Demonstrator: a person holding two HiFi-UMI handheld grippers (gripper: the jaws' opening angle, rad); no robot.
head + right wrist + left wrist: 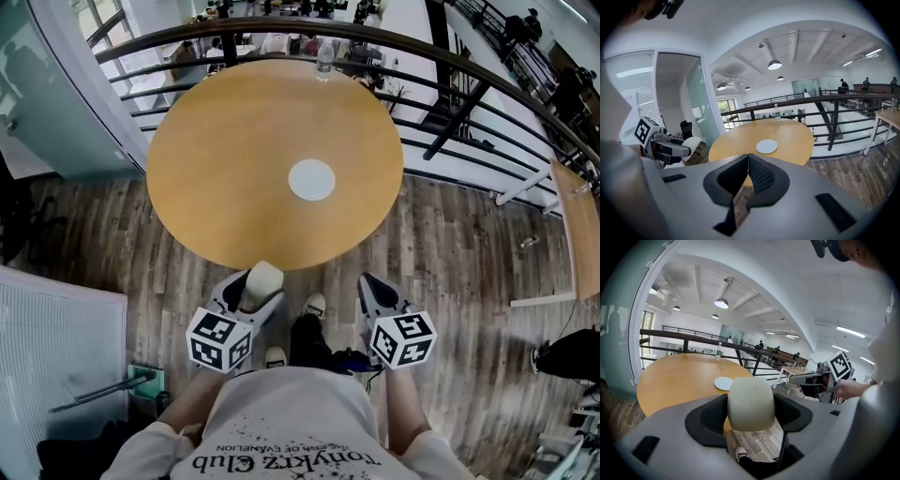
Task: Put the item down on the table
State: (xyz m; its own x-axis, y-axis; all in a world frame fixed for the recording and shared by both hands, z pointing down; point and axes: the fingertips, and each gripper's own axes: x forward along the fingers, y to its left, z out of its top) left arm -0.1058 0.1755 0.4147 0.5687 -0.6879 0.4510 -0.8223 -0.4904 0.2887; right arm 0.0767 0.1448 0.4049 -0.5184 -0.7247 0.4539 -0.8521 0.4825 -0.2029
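In the head view, you are holding your left tool (255, 289) at lower centre, just below the round tabletop's (216, 159) near edge, and it is clamping a cream item (264, 277). Your right tool (378, 287) is hanging beside it. In the left gripper view, both jaws are pressing the item's sides. In the right gripper view, the jaws are touching at their tips.

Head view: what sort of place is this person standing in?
Probably an upper-floor landing in an open-plan office. A round wooden table stands by a curved black railing, and people show beyond it. A glass-walled room and pendant lamps appear in the right gripper view.
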